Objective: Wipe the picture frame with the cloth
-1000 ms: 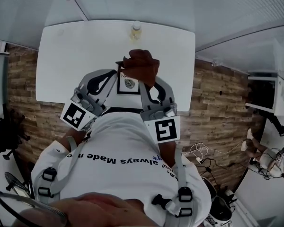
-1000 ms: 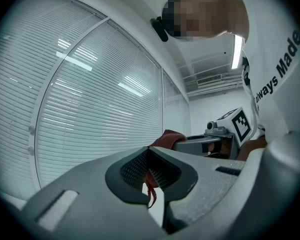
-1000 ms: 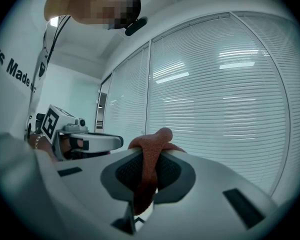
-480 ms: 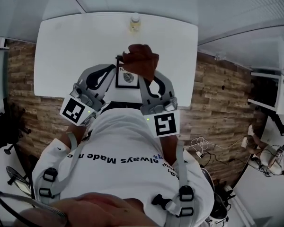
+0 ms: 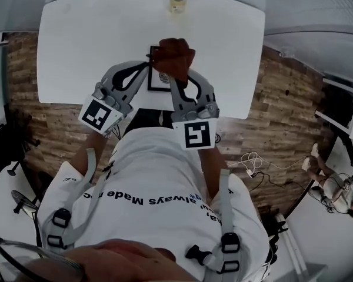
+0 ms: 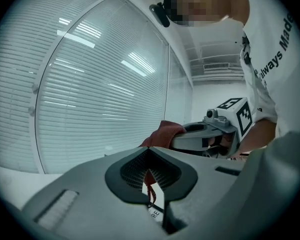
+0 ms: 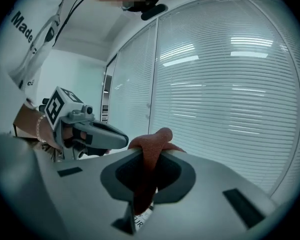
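A black picture frame [image 5: 157,82] with a white print is held upright over the white table [image 5: 82,46], close to the person's chest. My left gripper [image 5: 146,70] is shut on the frame's left edge. In the left gripper view a strip of the print [image 6: 155,200] shows between the left gripper's [image 6: 149,154] closed jaws. A reddish-brown cloth [image 5: 172,56] covers the frame's top right. My right gripper [image 5: 175,78] is shut on the cloth. In the right gripper view the cloth [image 7: 149,156] runs up between the right gripper's [image 7: 152,151] jaws and bunches over their tips.
A small bottle [image 5: 177,0] with yellowish contents stands at the table's far edge. Window blinds [image 7: 230,84] fill the wall behind the table. Wood-pattern floor [image 5: 20,75] lies on both sides, with cables [image 5: 253,160] at the right.
The head camera has tilted, so the table and bottle sit higher in the picture. The cloth has slid a little left along the frame's top. Both grippers keep their hold.
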A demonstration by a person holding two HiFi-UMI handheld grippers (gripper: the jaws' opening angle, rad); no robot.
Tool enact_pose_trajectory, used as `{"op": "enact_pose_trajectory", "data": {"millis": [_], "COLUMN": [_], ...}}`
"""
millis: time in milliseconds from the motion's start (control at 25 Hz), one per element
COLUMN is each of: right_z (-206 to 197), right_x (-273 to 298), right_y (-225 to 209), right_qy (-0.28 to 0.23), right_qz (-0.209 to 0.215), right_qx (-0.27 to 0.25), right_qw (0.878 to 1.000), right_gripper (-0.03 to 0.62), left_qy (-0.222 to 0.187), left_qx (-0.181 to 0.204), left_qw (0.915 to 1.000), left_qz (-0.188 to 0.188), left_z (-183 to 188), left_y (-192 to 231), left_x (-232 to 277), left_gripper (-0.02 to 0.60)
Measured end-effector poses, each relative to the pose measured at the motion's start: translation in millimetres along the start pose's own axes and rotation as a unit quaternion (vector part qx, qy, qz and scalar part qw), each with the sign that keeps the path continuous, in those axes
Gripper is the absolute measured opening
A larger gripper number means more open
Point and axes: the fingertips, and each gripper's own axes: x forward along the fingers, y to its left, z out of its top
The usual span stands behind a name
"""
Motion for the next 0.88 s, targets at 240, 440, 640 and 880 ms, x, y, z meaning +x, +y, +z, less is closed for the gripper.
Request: {"op": "enact_pose_trajectory", "data": {"millis": [240,440,640,880], "right_z": [-61,-108,-148,-202], "right_x": [44,76,101,141], "right_y": [9,14,22,32], "right_qy": [0.042,0.070,0.099,0.129], "right_qz": [0.013,0.024,0.037,0.055], "right_qx": [-0.017,-0.022,-0.024,-0.044], "right_qw": [0.999,0.997,0.994,0.989], "right_gripper": [0.015,0.015,0.015,0.015], "left_qy": [0.039,0.064,0.077,0.122], "left_qx": [-0.009,-0.010,0.000,-0.005], "left_qw": [0.9991,0.9978,0.9969,0.9922], "left_qz": [0.011,0.016,0.019,0.022], "left_z": [-59,-111,-153,-205], "left_y": [21,41,58,78], "left_x": [15,28,37,45], "left_gripper": [0.003,0.003,0.003,0.003]}}
